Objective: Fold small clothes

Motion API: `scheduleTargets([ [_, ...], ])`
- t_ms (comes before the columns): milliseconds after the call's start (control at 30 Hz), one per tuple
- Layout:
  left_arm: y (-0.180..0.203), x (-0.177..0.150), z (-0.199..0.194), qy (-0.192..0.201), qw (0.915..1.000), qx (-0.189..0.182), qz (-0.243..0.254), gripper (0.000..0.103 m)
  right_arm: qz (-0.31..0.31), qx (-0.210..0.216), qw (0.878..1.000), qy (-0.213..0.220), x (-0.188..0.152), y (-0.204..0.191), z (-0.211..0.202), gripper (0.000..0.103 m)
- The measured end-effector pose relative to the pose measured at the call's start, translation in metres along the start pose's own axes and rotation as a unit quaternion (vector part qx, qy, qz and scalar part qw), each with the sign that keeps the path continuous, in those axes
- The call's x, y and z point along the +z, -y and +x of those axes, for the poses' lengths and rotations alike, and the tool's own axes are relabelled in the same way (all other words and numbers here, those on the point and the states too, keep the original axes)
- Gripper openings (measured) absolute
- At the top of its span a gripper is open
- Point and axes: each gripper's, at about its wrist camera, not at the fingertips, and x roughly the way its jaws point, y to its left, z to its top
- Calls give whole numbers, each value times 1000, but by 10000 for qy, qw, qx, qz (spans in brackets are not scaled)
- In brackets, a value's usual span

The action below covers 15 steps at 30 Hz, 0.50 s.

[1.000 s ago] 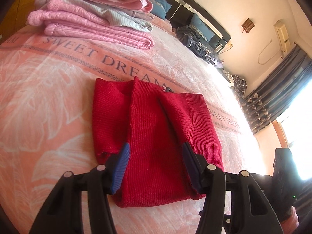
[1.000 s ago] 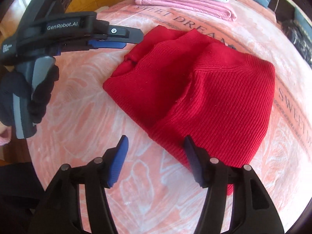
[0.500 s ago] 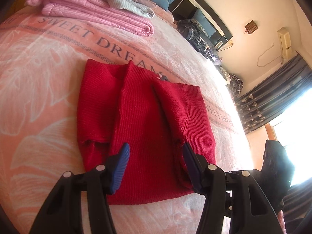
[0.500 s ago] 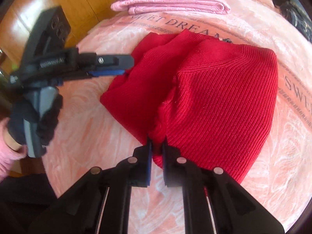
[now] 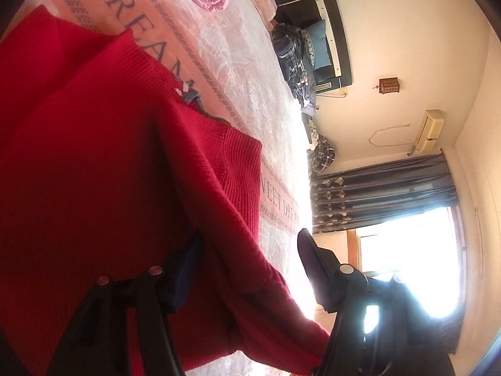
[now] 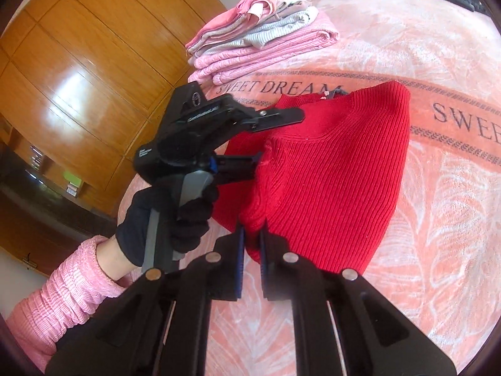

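Note:
A red knit sweater (image 6: pixel 338 169) lies partly folded on the pink blanket (image 6: pixel 438 219). My right gripper (image 6: pixel 252 244) is shut on the sweater's near corner, which is raised a little off the bed. My left gripper (image 6: pixel 266 139), held by a black-gloved hand (image 6: pixel 175 219), is turned on its side and open, one finger above and one below the sweater's left edge. In the left wrist view the red sweater (image 5: pixel 109 172) runs between the fingers of the left gripper (image 5: pixel 250 260), and the fabric partly covers one blue pad (image 5: pixel 188 263).
A stack of folded pink and grey clothes (image 6: pixel 260 44) sits at the far side of the blanket, beyond the "SWEET DREAM" lettering. A wooden wardrobe (image 6: pixel 78 62) stands left of the bed. Dark clothes (image 5: pixel 294 59) are heaped near the headboard.
The right gripper shut on the sweater's near corner and has raised it. The left gripper rolled sideways and moved in onto the sweater's left edge, staying open.

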Motion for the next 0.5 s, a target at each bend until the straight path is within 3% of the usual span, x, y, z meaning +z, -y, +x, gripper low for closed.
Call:
scheduleTargets([
  [133,-14,7,24,-197,9996,-31,-195,59,-26,76,9999,61,-4,1,-9,7],
  [200,-16,7,28,-194,9997,-85,-135,32,-28,112,9999,85,-4,1,-11,7],
  [267,-14,10,29,-209,9998,-21,35,22,-4,164,9998,83,-4,1,-10,7],
  [500,22,29,-3,17,9936,173,1119,17,-103,458,9989,-15,4,-30,20,7],
])
